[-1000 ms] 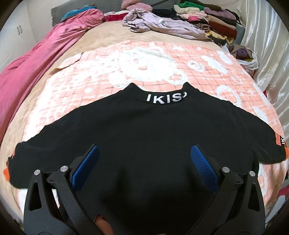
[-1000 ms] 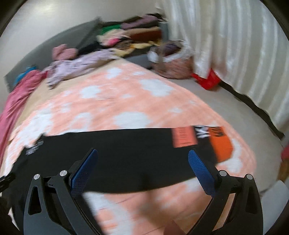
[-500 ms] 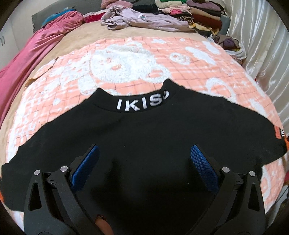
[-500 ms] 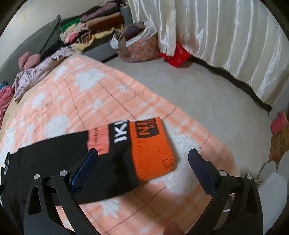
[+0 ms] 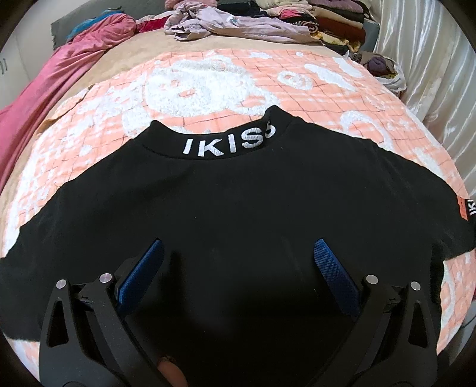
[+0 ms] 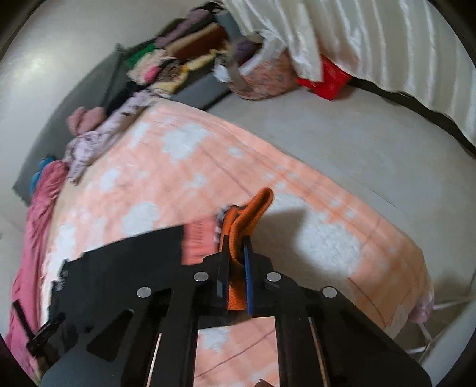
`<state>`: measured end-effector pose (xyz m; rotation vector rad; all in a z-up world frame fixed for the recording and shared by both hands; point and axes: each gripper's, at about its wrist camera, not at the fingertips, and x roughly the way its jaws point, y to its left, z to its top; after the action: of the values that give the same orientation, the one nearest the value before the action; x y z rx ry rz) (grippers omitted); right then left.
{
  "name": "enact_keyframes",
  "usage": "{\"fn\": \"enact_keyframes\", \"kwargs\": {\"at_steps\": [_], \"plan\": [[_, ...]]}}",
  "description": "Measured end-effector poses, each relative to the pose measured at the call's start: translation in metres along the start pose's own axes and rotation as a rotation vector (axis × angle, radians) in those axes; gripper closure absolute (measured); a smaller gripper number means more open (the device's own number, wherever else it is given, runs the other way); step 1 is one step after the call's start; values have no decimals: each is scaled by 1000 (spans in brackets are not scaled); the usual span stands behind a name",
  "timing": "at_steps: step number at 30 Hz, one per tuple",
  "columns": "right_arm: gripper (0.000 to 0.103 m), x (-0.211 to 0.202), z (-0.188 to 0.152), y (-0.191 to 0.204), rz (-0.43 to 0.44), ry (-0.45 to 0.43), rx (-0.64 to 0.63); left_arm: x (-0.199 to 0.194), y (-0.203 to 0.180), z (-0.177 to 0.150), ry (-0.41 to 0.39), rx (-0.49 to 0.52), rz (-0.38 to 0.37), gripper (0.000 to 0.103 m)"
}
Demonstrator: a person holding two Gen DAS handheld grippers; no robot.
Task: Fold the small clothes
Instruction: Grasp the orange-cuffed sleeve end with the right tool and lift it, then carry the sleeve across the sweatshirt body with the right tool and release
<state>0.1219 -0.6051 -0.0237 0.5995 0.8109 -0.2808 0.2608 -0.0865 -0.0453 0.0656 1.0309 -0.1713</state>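
Note:
A black sweatshirt (image 5: 238, 202) with white IKISS lettering on its collar (image 5: 226, 144) lies spread flat on an orange and white blanket (image 5: 208, 80). My left gripper (image 5: 238, 256) hovers open over the shirt's middle, blue pads wide apart, nothing between them. In the right wrist view my right gripper (image 6: 236, 247) is shut on the orange cuff (image 6: 253, 208) of the shirt's sleeve (image 6: 125, 262), which is lifted and bunched above the jaws.
Loose and stacked clothes (image 5: 261, 18) lie at the bed's far end. A pink cover (image 5: 59, 77) runs along the left side. A floral bag (image 6: 261, 74) and a red item (image 6: 327, 77) stand on the grey floor below white curtains (image 6: 372, 44).
The right gripper swung to the sleeve's end and shut on the orange cuff, lifting it. The left gripper sank closer to the shirt and stayed open.

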Motion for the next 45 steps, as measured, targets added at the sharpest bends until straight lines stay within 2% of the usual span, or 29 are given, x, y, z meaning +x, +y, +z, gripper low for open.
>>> {"fn": "enact_keyframes", "kwargs": {"at_steps": [6,13,19,25,31,39,41,44,45], "plan": [[96,-52,18,59,99,-69,-121,-22,9,1,-32,-27,-20,8],[96,-119,29,159,272,-145,-295,-51,26,2,-70,-53,-37,8],[96,-144,18,244,426,-134,-426,-63,47,2,-79,-93,-61,8],[96,-110,-35,329,536,-11,-560,-67,77,-10,-79,-145,-85,8],[96,-47,-95,390,571,131,-656,-76,87,-33,-86,-106,-113,8],[95,33,-162,411,580,319,-693,-67,74,-54,-60,-72,-177,9],[90,43,-171,407,582,338,-683,-61,69,-56,-54,-69,-197,9],[72,55,-168,396,605,340,-622,-52,63,-56,-38,-71,-202,9],[71,57,-164,392,609,331,-606,-49,62,-55,-36,-77,-209,9]]}}
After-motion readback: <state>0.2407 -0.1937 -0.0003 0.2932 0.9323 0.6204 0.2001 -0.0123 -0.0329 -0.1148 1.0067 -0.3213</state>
